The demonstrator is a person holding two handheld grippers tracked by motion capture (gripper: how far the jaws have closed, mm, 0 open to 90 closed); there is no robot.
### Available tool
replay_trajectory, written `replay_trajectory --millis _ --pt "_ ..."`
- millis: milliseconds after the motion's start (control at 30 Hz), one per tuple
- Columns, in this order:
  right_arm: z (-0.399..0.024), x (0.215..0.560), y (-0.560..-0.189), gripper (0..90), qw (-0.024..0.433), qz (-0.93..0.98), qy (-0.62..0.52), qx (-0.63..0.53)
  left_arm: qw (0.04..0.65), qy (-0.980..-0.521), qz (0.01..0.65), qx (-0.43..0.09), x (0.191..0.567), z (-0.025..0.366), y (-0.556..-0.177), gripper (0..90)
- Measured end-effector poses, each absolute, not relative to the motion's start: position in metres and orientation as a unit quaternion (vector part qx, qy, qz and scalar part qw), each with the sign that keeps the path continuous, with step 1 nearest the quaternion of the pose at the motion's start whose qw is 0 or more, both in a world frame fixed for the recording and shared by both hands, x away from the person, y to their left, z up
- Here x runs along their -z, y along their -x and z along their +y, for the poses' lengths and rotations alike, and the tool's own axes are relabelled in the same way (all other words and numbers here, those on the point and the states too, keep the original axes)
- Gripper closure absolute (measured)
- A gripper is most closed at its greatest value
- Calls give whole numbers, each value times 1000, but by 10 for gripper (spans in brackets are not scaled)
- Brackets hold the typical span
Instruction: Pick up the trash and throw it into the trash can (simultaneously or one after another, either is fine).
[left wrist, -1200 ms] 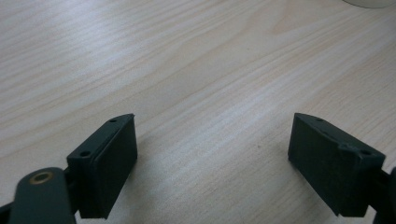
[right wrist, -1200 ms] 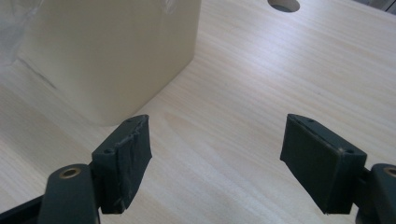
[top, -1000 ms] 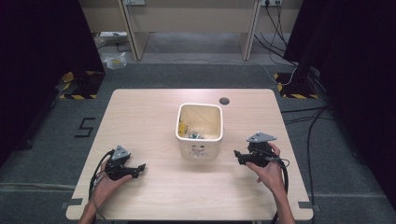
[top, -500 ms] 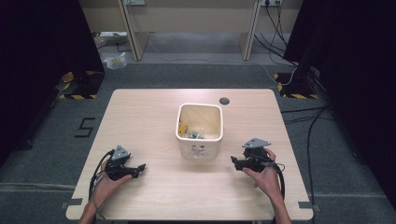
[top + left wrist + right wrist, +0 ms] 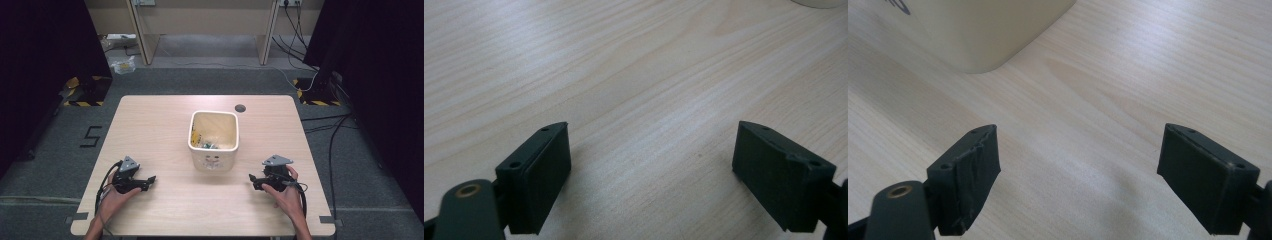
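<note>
Cream bin (image 5: pixel 214 144) at counter (image 5: pixel 160 120) centre holds small mixed items. Left tongs (image 5: pixel 148 181) apart, empty; right tongs (image 5: pixel 253 181) apart, empty, having just widened.

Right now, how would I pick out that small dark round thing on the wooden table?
Start at the light wooden table, then find the cream square plastic bin at its middle. Just beyond the bin's far right corner, near the table's far edge, lies the small dark round disc, flat, alone on bare wood.

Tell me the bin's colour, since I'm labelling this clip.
The bin is cream, plainest in the high view.
</note>
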State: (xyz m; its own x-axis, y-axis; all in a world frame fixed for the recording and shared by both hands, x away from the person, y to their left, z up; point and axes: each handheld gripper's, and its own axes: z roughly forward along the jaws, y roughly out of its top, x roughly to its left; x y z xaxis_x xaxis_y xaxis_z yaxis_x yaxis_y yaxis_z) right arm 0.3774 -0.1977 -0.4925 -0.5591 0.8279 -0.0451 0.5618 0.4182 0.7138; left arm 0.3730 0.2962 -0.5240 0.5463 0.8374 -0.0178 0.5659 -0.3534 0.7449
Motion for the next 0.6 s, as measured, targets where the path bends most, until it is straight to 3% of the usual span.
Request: replay_trajectory --millis 600 --pt "-209 495 -357 167 204 808 -434 -343 363 -801 438 -187 524 296 -373 147"
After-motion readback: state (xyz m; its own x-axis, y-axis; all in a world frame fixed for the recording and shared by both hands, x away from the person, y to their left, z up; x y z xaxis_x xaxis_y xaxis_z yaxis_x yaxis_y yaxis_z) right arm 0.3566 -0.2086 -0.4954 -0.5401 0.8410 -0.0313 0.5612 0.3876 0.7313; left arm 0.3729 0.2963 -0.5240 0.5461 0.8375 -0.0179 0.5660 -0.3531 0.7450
